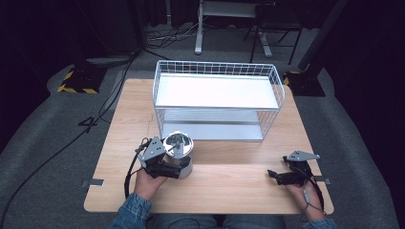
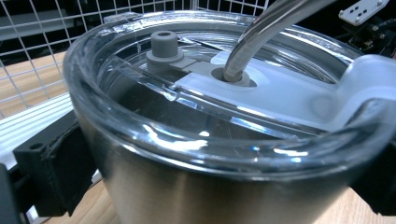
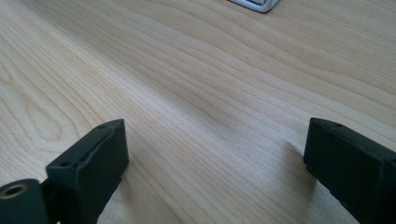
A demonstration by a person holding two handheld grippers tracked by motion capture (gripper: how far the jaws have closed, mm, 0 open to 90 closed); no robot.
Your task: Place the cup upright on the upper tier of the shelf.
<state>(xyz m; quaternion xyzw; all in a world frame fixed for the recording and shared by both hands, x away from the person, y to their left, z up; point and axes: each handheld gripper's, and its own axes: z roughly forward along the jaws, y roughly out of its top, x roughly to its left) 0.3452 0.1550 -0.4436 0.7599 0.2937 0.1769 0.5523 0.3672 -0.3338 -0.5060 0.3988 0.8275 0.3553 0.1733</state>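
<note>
We see the left tongs (image 1: 173, 164) clamped, it seems, around the steel tumbler with clear lid and straw (image 1: 178, 151), standing on the wooden bench (image 1: 229, 183) before the white wire shelf rack (image 1: 217, 100). The right tongs (image 1: 277, 175) rest apart and empty, probably kept clear.

This looks like a lab or recording studio, not a home. A plain wooden table (image 1: 210, 186) stands on grey carpet (image 1: 43, 143), with black drapes or dark walls closing in both sides. Loose cables (image 1: 167, 36) run across the floor behind it, and yellow-and-black hazard-striped bases (image 1: 76, 81) of stands sit at the table's far corners. The legs of a white desk (image 1: 198, 28) and a dark chair or stand (image 1: 274, 33) show at the back. Tape marks (image 1: 93, 182) flag the table's edges.
</note>
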